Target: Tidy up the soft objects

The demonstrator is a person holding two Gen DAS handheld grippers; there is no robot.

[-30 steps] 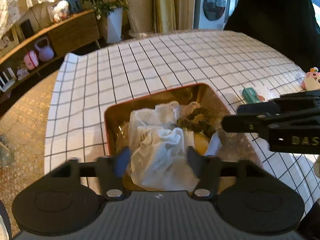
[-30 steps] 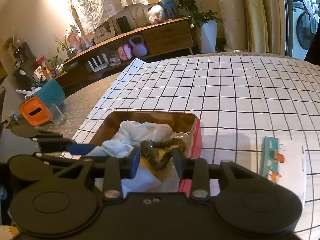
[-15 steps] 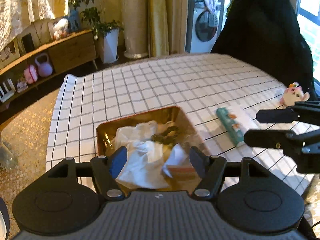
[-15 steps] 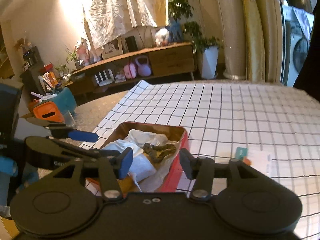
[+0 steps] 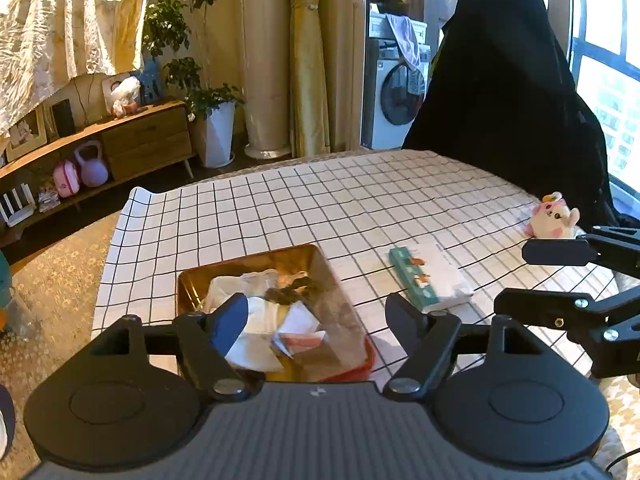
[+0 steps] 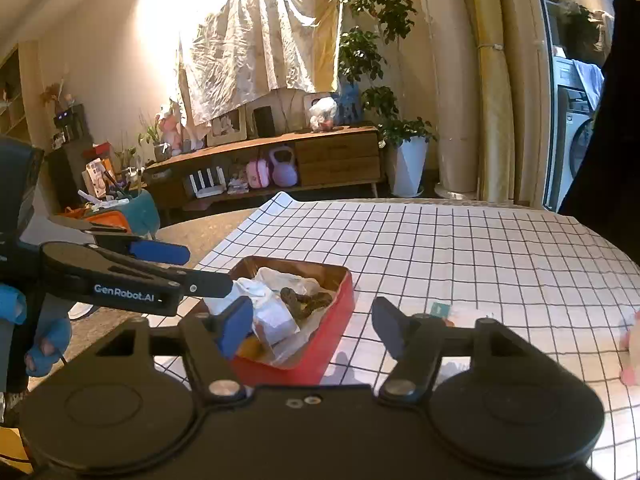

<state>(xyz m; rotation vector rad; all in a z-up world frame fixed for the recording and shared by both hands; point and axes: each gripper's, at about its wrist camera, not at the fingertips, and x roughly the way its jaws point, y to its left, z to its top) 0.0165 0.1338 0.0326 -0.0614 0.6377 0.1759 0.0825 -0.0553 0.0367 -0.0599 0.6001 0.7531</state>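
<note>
Both tongs have pulled up and back from the tin since a second ago, and the view now takes in far more of the room! Left tongs (image 5: 316,322) hang above the tin's near end, jaws opening, nothing between the pads. Right tongs (image 6: 312,326) hover just off the tin's red side, jaws opening too after being much narrower a moment back, and they are empty. Below them sits the tin (image 5: 320,258) on the checked cloth (image 5: 360,200) of the worktop, with white cloths (image 5: 260,320) bunched inside and a dark scrunchie (image 6: 304,300) lying on top of them. Just right of the tin, apart from it, a tissue pack (image 5: 430,276) lies flat. Further right, near the cloth's edge, a pink plush (image 5: 554,218) sits upright. Behind it stands a black-draped chair (image 5: 504,92), and a washing machine (image 5: 398,96) shows past the curtain.
</note>
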